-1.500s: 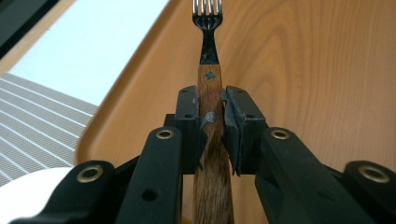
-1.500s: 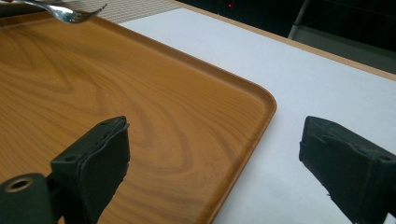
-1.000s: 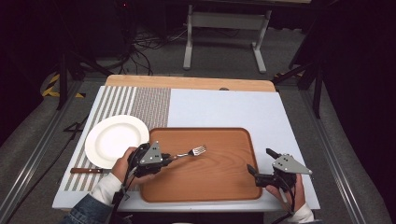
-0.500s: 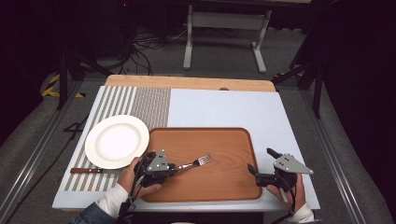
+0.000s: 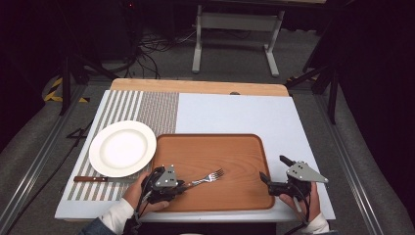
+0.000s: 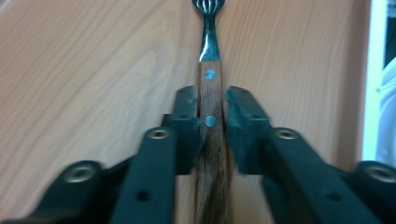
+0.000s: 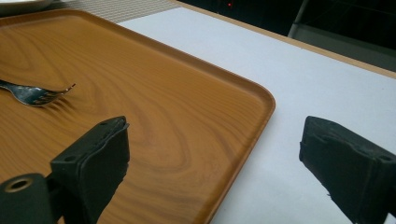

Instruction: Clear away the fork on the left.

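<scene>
The fork (image 5: 205, 178) lies on the tray (image 5: 244, 147), lower middle of the high view. My left claw (image 6: 212, 119) has just been opening; its jaws flank the handle, seemingly released. My right claw (image 7: 212, 154) waits open. Withdrawing remains.

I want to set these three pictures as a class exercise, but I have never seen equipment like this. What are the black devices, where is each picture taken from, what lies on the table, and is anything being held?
A person holds a hand-operated claw in each hand; there is no robot arm. One picture looks down from above the table. The other two come from cameras riding on each claw, looking along its black jaws.

On the table lie a wooden tray, a white plate and a knife.

The left claw has a fork by its wooden handle, lying on the tray. Its jaws have just been opening, with the handle between them and a slim gap visible on one side, so it seems to be letting go.

The right claw is open and holds nothing.
</scene>
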A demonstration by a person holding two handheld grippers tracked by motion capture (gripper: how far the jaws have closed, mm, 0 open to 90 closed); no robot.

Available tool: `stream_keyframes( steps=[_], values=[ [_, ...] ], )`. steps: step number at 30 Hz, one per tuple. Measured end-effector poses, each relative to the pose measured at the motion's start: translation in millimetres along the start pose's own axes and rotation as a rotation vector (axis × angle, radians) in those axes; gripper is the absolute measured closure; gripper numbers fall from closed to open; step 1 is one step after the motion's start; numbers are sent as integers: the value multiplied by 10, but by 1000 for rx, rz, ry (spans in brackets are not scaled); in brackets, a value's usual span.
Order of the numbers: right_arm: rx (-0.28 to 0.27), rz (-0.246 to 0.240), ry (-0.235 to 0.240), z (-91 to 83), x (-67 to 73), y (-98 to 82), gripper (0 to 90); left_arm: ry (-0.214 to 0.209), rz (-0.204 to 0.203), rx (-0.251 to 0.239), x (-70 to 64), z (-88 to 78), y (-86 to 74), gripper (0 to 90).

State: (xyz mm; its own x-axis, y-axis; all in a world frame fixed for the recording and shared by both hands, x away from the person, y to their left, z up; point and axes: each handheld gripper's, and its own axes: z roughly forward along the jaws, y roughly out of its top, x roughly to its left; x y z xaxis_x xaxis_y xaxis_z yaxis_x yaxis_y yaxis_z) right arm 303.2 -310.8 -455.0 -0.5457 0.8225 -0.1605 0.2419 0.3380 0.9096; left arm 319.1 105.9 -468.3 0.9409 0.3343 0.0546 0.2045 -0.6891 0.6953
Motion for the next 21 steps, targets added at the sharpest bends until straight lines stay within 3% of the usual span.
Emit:
stream_keyframes(
  steps=[3, 4, 8, 12, 21],
  values=[
    [0, 2, -2, -1, -5, -2, 93, -13, 7, -34, 30, -31, 19, 723],
    [-2, 4, -2, -1, -8, -2, 93, -37, 22, -48, 59, -34, 33, 778],
    [0, 5, -5, 5, -6, -2, 93, -52, 74, -45, 133, -7, 119, 890],
    [3, 4, -6, 11, -3, -7, 93, -75, 149, -43, 139, 48, 246, 899],
    [14, 3, -6, 16, 0, -23, 93, -147, 269, 2, 51, 290, 457, 899]
  ],
)
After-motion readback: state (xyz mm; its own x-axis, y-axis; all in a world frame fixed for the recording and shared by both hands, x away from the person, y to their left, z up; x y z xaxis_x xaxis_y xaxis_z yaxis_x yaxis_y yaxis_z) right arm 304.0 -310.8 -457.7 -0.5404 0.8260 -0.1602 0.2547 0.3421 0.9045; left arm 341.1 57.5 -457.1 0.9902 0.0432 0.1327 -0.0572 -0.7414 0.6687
